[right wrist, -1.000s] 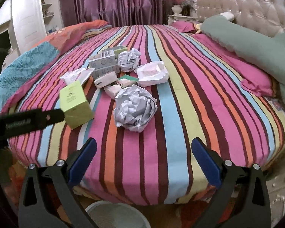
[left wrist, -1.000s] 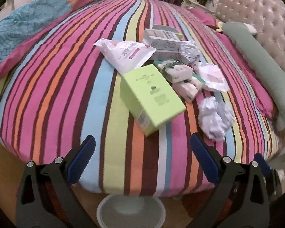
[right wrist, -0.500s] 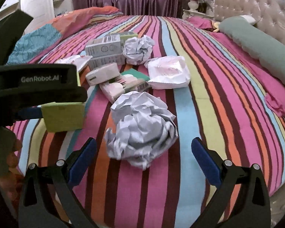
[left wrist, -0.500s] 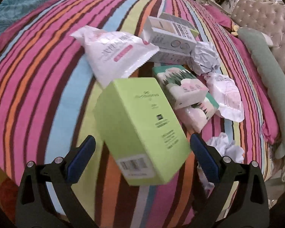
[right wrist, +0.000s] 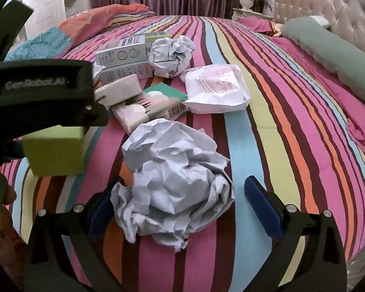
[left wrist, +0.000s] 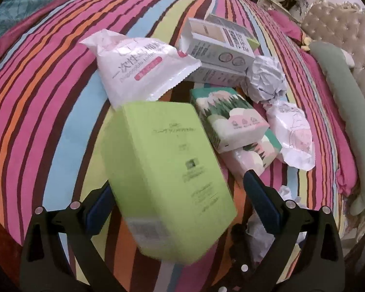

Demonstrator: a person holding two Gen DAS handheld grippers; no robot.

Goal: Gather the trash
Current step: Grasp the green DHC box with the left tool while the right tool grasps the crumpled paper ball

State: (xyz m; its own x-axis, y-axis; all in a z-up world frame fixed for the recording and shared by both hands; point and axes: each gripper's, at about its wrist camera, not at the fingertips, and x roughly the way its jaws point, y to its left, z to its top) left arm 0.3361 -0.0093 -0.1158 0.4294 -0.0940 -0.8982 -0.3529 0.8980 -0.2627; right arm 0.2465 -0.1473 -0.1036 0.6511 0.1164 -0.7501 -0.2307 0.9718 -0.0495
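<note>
**Both tongs wide, each straddling its own piece of trash**

Left gripper (left wrist: pixel 177 209): jaws wide, holding nothing. Green box (left wrist: pixel 168 177) lies on the striped bedspread (left wrist: pixel 48 92) right between the blue pads (left wrist: pixel 262 206). Its long axis runs away from the camera, tilted a bit left at the far end, so roughly along the fingers. The pads face its two long side faces, good for a squeeze across the short width. The left pad is partly hidden behind the box; a gap shows on the right side, so no contact there. The box is slightly blurred.

Right gripper (right wrist: pixel 177 206): jaws wide, nothing held. Big crumpled paper ball (right wrist: pixel 175 182) sits dead ahead between the fingers, filling most of the gap; the left pad looks to be touching or just beside it, the right pad is apart. No clear axis, lumpy blob.

Left arm is nearer the box, right arm nearer the ball. Judgement: both are set to close, no re-aim needed.

Further up the bed are the other pieces: white pouch (left wrist: pixel 143 68), grey cartons (left wrist: pixel 219 46), tissue packs (left wrist: pixel 228 126), small paper ball (left wrist: pixel 265 77), white wrapper (right wrist: pixel 216 87).
</note>
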